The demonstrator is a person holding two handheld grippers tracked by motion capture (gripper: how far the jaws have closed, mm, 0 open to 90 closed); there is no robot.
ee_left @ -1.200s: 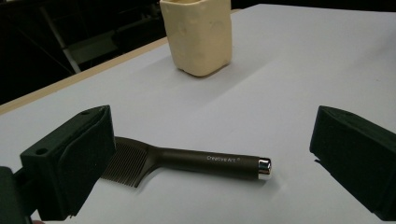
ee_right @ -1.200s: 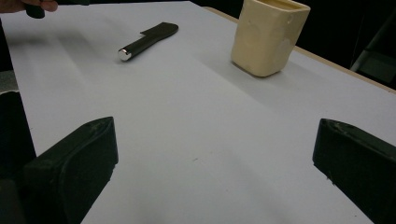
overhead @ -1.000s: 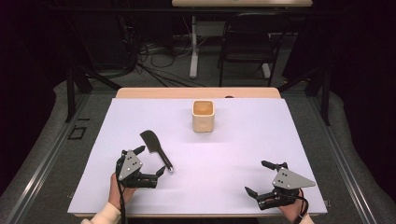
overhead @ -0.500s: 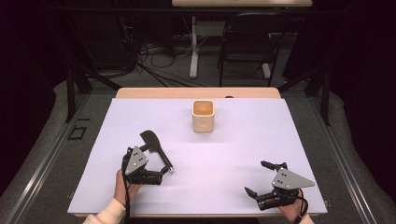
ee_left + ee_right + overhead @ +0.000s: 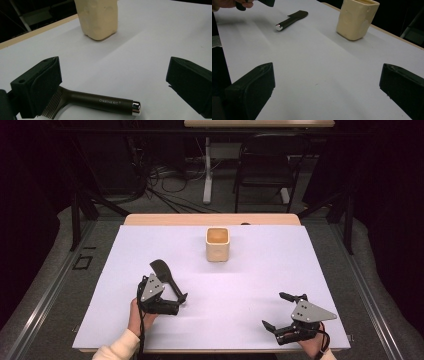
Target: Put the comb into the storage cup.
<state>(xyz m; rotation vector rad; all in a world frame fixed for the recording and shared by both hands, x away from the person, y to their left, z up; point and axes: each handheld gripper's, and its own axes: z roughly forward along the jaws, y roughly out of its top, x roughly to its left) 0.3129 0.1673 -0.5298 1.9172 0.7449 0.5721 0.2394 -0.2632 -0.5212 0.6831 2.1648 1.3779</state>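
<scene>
Tongs spread apart, our left tongs (image 5: 113, 82) are straddling the dark brush (image 5: 100, 101) lying nearer us than the cream cup (image 5: 217, 244), not yet gripping it, while our right tongs (image 5: 281, 312) are resting open.

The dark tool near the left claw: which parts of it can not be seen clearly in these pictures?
- Tool head: in the left gripper view, hidden behind the left claw pad and cut by the bottom edge.
- Handle: in the high view, partly covered by the claw body.
- Head detail: in the right gripper view, too far and dark to make out.
</scene>
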